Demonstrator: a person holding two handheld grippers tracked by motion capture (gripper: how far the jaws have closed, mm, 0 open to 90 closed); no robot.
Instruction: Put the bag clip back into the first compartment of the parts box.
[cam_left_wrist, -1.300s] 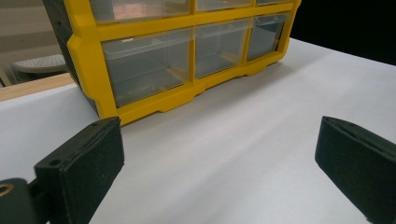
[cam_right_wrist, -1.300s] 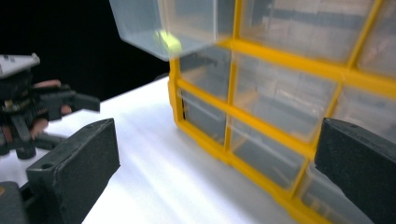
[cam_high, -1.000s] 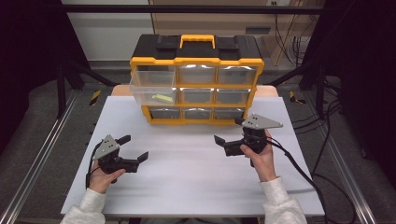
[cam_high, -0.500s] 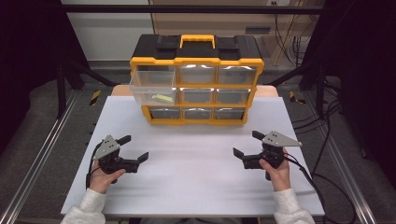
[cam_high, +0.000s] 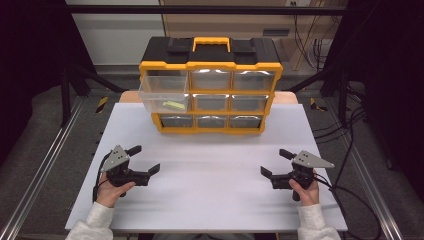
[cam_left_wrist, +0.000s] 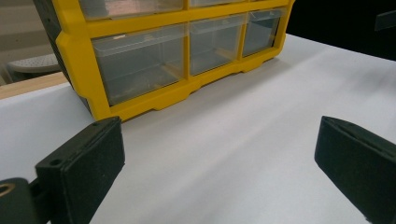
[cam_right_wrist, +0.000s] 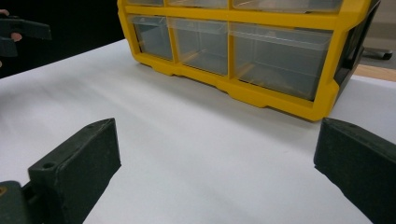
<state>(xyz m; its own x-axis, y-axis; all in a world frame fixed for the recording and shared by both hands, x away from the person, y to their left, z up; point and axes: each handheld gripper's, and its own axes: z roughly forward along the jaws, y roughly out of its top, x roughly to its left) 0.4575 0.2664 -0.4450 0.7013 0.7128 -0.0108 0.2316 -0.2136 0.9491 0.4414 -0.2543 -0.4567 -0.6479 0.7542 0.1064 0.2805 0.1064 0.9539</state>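
Organizer (cam_high: 210, 85): your top-left drawer (cam_high: 164, 94) pulled out, yellow piece (cam_high: 173, 105) inside; other drawers closed | left gripper (cam_high: 145, 161): jaws wide apart, empty | right gripper (cam_high: 276, 162): same

One yellow-and-black organizer (cam_high: 210, 85) with nine clear drawers — one yellow item (cam_high: 173, 105) inside — and two hand-held grippers, left (cam_high: 146, 161) and right (cam_high: 273, 162).

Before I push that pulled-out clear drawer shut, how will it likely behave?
The pulled-out drawer looks like thin clear plastic, so probably light and slightly flexible. It holds only a small yellow-green item, which may slide when pushed. It juts from the organizer's left column, so an off-centre push might skew it; the broad cabinet seems unlikely to tip.
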